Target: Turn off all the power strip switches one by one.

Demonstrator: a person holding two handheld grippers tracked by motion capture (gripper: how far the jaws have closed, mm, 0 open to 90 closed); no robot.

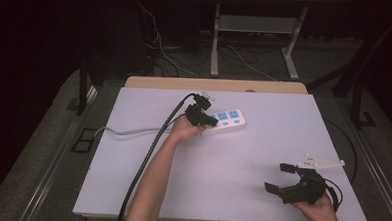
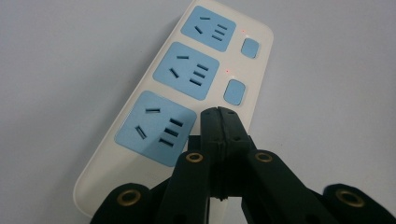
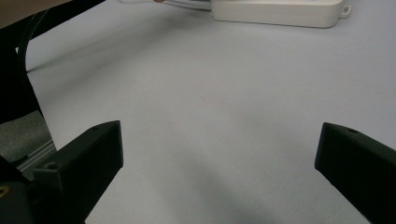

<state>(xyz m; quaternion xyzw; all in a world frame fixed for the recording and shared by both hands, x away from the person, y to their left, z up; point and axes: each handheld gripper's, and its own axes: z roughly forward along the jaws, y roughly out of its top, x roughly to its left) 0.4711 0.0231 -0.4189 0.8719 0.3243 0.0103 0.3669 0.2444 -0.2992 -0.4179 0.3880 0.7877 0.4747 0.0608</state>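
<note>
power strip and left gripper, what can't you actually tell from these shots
- Third switch of the power strip: in the left gripper view the shut left gripper covers that spot, so whether its tips touch it cannot be told.
- High view: the hand hides the strip's near end.
- Right gripper view: the top edge cuts the strip off; the sockets are unseen.
</note>
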